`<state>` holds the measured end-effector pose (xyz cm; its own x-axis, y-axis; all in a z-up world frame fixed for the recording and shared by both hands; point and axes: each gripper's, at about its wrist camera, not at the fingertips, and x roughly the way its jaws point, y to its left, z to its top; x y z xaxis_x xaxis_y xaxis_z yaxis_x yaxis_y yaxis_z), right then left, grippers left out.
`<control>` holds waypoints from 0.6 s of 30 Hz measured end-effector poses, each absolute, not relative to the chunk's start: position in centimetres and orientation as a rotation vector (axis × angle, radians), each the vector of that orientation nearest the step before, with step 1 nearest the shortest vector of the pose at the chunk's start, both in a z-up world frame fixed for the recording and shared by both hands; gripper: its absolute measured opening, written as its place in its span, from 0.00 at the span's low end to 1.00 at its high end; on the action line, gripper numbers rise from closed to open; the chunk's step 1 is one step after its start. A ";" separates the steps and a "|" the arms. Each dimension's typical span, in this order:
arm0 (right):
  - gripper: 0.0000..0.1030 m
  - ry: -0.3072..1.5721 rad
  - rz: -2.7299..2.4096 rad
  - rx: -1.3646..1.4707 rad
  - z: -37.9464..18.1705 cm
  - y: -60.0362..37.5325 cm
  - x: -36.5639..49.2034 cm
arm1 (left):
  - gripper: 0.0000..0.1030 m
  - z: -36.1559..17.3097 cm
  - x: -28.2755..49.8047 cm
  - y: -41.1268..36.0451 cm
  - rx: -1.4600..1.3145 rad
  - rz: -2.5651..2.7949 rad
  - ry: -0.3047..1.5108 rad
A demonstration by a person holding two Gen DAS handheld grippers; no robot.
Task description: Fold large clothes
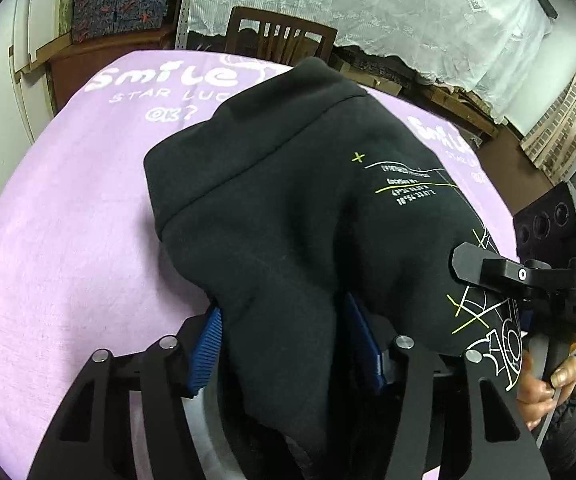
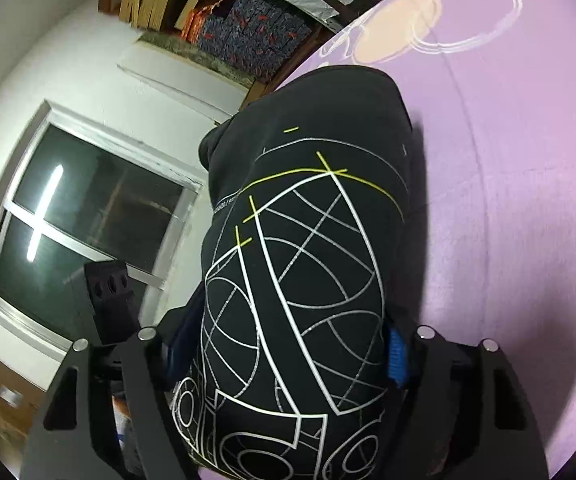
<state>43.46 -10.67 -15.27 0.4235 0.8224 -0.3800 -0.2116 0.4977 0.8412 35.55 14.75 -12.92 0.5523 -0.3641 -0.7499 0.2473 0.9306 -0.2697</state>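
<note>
Both tools (blue-padded) on black garment (image 1: 288,208)

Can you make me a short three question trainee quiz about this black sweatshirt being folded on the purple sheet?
1. True or false: the black sweatshirt lies flat and fully spread on the purple sheet.
2. Which has the sweatshirt's white line print bunched between its blue pads: A, the left hand-held gripper, or B, the right hand-held gripper?
3. What piece of furniture stands behind the far edge of the sheet in the left wrist view?

Key:
1. False; it is bunched and gathered into both grippers.
2. B.
3. A wooden chair.
</note>
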 end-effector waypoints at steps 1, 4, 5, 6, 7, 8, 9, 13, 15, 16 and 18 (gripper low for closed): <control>0.67 0.897 0.756 0.826 -15.1 -10.9 43.3 | 0.53 -12.5 35.3 14.5 -0.142 -0.369 0.906; 0.65 0.876 0.800 0.877 -14.5 -11.2 42.9 | 0.46 -11.1 34.4 13.6 -0.130 -0.387 0.878; 0.65 0.870 0.809 0.882 -14.2 -11.4 42.6 | 0.46 -10.8 34.1 13.3 -0.130 -0.392 0.876; 0.65 0.863 0.816 0.887 -13.9 -11.7 42.1 | 0.46 -10.6 33.9 13.0 -0.135 -0.399 0.875; 0.64 0.853 0.824 0.891 -13.5 -12.0 41.6 | 0.45 -10.4 33.6 12.8 -0.137 -0.404 0.873; 0.64 0.847 0.828 0.891 -13.3 -12.2 41.3 | 0.44 -10.1 33.1 12.4 -0.133 -0.408 0.867; 0.64 0.839 0.833 0.892 -13.1 -12.5 40.8 | 0.44 -9.9 32.7 12.0 -0.127 -0.411 0.861; 0.64 0.811 0.847 0.910 -11.9 -14.2 38.5 | 0.40 -8.8 30.7 10.0 -0.104 -0.427 0.841; 0.64 0.787 0.849 0.901 -11.1 -15.4 37.0 | 0.39 -8.2 29.8 9.1 -0.093 -0.438 0.830; 0.64 0.772 0.850 0.902 -10.7 -16.0 36.2 | 0.38 -7.9 29.3 8.5 -0.089 -0.445 0.824; 0.64 0.750 0.853 0.913 -10.2 -17.0 34.9 | 0.37 -7.3 28.4 7.4 -0.086 -0.460 0.816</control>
